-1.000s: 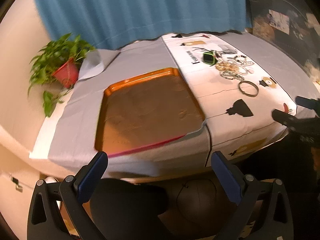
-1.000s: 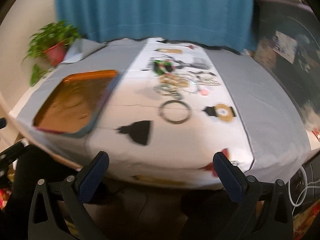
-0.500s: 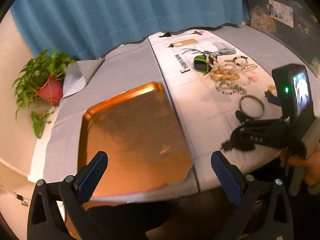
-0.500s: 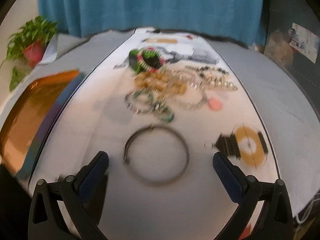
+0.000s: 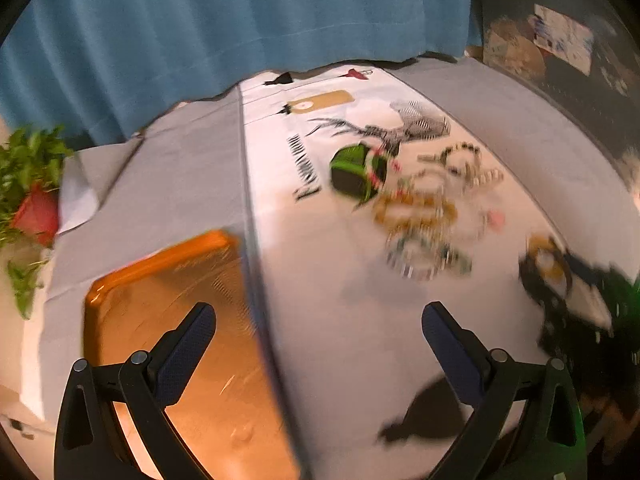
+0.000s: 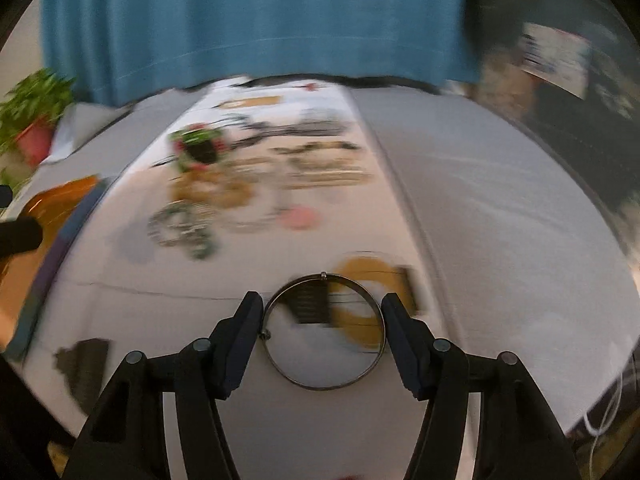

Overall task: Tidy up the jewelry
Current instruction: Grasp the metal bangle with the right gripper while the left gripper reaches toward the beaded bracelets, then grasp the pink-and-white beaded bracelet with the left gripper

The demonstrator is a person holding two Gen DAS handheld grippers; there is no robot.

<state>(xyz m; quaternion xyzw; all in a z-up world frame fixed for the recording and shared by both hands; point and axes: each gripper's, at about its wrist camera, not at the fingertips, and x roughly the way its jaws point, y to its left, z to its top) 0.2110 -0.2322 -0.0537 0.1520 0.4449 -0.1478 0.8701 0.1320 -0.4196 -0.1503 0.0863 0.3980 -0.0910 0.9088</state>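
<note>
At the bottom centre of the right wrist view, the right gripper (image 6: 323, 330) is seen with its jaws closing about a thin dark metal bangle (image 6: 324, 331), which sits between the pads with its rim at or very near both of them; whether it is yet pressed cannot be told. The bangle is judged to be light, stiff and smooth, so a hold across its widest span is called for, with gentle pressure, since a thin hoop may twist or slip out sideways. Just beyond it, at mid frame, a blurred heap of beaded bracelets and necklaces (image 6: 224, 200) is spread over the white printed tablecloth (image 6: 120, 280), well apart from the hoop, so nothing is seen to stand in the way. At the left edge an orange rectangular plastic tray (image 6: 52, 204) is partly shown, judged to be the likely place for sorted pieces. In the left wrist view, the left gripper (image 5: 320, 332) is held wide and empty, low in the frame over the tray's right edge and the cloth. A potted green plant (image 5: 28, 184) stands at the left.
</note>
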